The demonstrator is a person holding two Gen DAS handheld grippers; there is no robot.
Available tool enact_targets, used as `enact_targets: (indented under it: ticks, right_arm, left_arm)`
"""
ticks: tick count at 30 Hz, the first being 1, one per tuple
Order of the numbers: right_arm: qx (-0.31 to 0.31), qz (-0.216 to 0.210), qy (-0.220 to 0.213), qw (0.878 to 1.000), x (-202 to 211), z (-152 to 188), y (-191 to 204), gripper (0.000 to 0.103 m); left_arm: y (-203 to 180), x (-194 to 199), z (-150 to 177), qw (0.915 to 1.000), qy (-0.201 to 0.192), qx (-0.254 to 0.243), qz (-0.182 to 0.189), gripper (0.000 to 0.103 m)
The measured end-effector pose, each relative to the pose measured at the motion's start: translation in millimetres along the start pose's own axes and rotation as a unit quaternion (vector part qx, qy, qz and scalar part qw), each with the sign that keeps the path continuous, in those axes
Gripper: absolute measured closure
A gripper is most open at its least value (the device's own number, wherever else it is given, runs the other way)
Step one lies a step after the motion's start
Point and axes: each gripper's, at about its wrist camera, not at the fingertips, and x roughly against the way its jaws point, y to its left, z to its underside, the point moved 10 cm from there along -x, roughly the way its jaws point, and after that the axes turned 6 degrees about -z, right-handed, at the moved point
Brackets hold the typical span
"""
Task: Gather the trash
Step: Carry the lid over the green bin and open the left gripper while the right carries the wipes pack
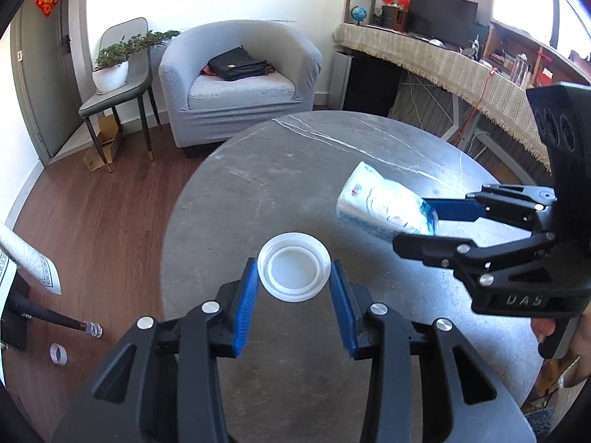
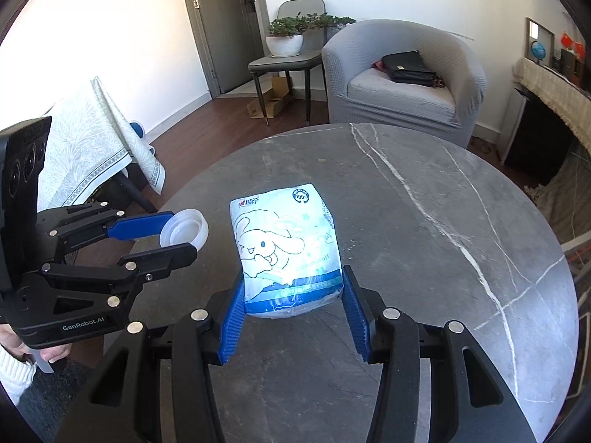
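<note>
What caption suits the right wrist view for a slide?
Right gripper grips a tissue pack over the table; left gripper holds a lid.

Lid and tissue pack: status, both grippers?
Left gripper shut on white lid. Right gripper shut on tissue pack. Both above round table. Nothing in the way.

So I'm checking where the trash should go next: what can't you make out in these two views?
- Any bin: in neither view.
- Tissue pack near end: left wrist view, hidden by the right gripper.
- White lid far rim: right wrist view, covered by the left gripper.
- Pack's small print: too small.
</note>
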Motion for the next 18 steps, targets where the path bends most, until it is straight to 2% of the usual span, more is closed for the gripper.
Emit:
enact_targets:
  ticks: [8,18]
  right_arm:
    - [0.018,-0.018,0.003,1.000,-15,-12,30,0.054]
    - [0.034,-0.037,-0.008,0.999,-21,-34,70,0.054]
  left_arm:
    - [36,12,4,0.9997,0.000,0.014,-0.019,0.061]
    - [79,19,26,0.9988,0.019,0.024,-0.038,0.061]
